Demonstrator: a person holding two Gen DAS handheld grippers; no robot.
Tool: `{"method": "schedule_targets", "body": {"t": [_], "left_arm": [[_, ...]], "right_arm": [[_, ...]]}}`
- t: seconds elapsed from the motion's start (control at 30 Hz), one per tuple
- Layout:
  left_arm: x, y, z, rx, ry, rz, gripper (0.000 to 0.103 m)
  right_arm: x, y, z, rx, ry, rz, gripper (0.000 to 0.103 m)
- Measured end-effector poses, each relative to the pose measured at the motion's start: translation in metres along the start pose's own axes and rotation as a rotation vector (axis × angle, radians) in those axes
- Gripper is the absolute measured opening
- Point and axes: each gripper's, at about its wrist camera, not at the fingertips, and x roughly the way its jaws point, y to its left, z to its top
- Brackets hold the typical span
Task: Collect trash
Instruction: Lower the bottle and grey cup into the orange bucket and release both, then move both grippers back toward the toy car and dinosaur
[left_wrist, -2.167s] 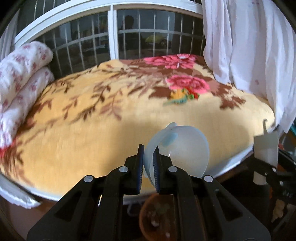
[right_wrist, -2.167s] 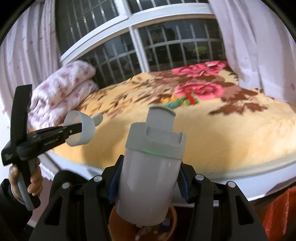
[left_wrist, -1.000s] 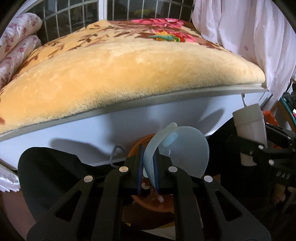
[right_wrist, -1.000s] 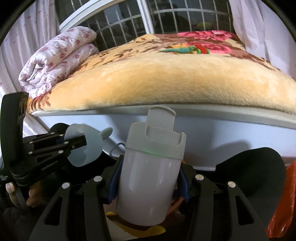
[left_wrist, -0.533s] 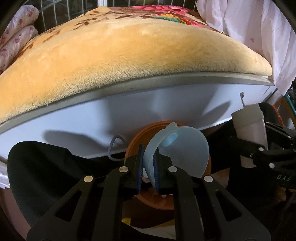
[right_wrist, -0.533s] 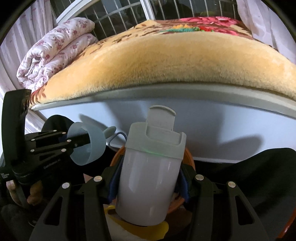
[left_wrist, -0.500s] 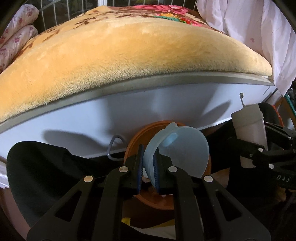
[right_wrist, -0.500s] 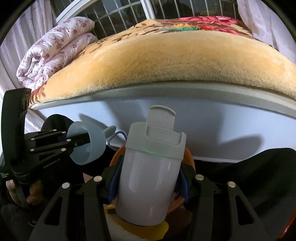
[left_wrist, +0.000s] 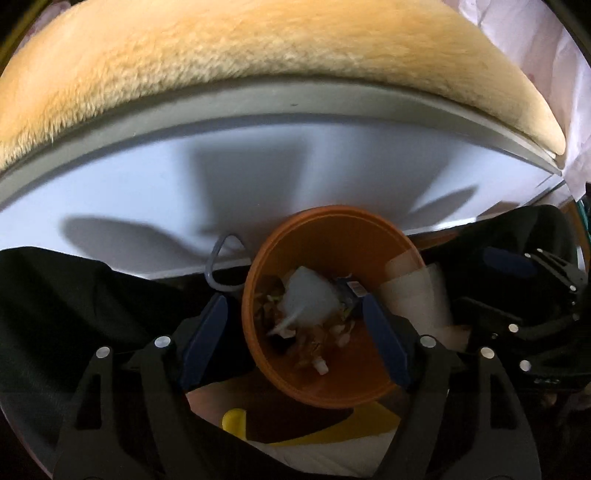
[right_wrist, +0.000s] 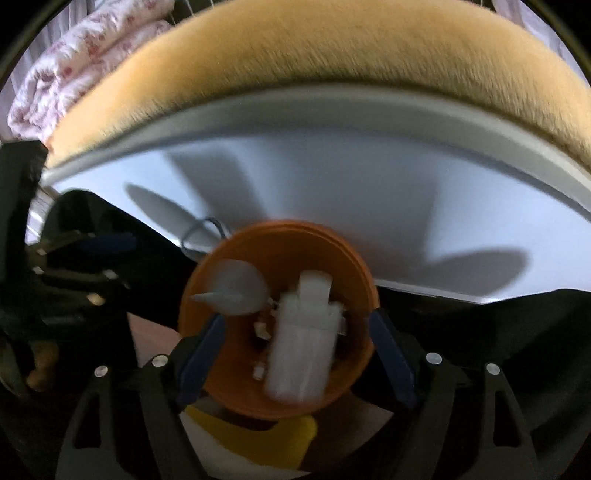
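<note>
both grippers point down into an orange bin (left_wrist: 373, 258) that stands on the floor against the pale side panel of the bed (left_wrist: 155, 177), below the edge of a fuzzy yellow blanket (left_wrist: 229, 48). the left gripper (left_wrist: 295, 338) has its jaws opening wide, nothing between its blue pads, and the pale blue funnel (left_wrist: 308, 301) lies free inside the bin on scraps of other rubbish. the right gripper (right_wrist: 293, 354) likewise has its jaws opening, spread to either side of the bin, and the grey-white bottle (right_wrist: 301, 345) is loose between them, blurred, inside the bin with its cap end towards the bed. in the right wrist view the funnel (right_wrist: 236, 288) sits at the left inside the bin, just beside the bottle. a grey cord loop (left_wrist: 221, 258) hangs against the bed panel next to the bin's rim. a yellow object (right_wrist: 255, 439) lies on the floor at the near side of the bin. a folded floral quilt (right_wrist: 74, 59) rests on the bed at far left.
</note>
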Motion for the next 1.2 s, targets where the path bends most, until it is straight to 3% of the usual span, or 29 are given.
{"method": "schedule_targets", "body": {"t": [0.17, 0.33, 0.37, 0.43, 0.5, 0.57, 0.67, 0.8, 0.97, 1.2], "left_arm": [[-0.015, -0.005, -0.001, 0.002, -0.043, 0.0, 0.074], [-0.062, -0.028, 0.013, 0.079, -0.192, 0.06, 0.075], [-0.074, -0.033, 0.02, 0.092, -0.235, 0.071, 0.077], [-0.095, -0.043, 0.04, 0.115, -0.325, 0.117, 0.086], [-0.113, -0.05, 0.067, 0.116, -0.406, 0.179, 0.091], [-0.124, -0.053, 0.087, 0.09, -0.449, 0.234, 0.091], [-0.137, -0.04, 0.102, 0.037, -0.476, 0.226, 0.092], [-0.13, -0.03, 0.125, 0.003, -0.462, 0.223, 0.093], [-0.123, -0.023, 0.151, -0.001, -0.459, 0.254, 0.093], [-0.107, -0.02, 0.185, 0.005, -0.43, 0.249, 0.093]], "right_arm": [[-0.026, -0.011, -0.011, 0.05, -0.071, 0.001, 0.078], [-0.076, -0.015, -0.005, 0.052, -0.198, 0.0, 0.079], [-0.092, -0.014, 0.007, 0.042, -0.238, 0.012, 0.08], [-0.113, -0.008, 0.029, 0.039, -0.311, 0.009, 0.097], [-0.128, -0.003, 0.06, 0.053, -0.381, -0.06, 0.098], [-0.129, 0.0, 0.077, 0.029, -0.387, -0.149, 0.097], [-0.133, -0.005, 0.065, 0.047, -0.443, -0.238, 0.098], [-0.14, -0.017, 0.06, 0.118, -0.474, -0.189, 0.098], [-0.153, -0.029, 0.091, 0.11, -0.514, -0.226, 0.098], [-0.143, -0.053, 0.134, 0.14, -0.469, -0.232, 0.098]]}}
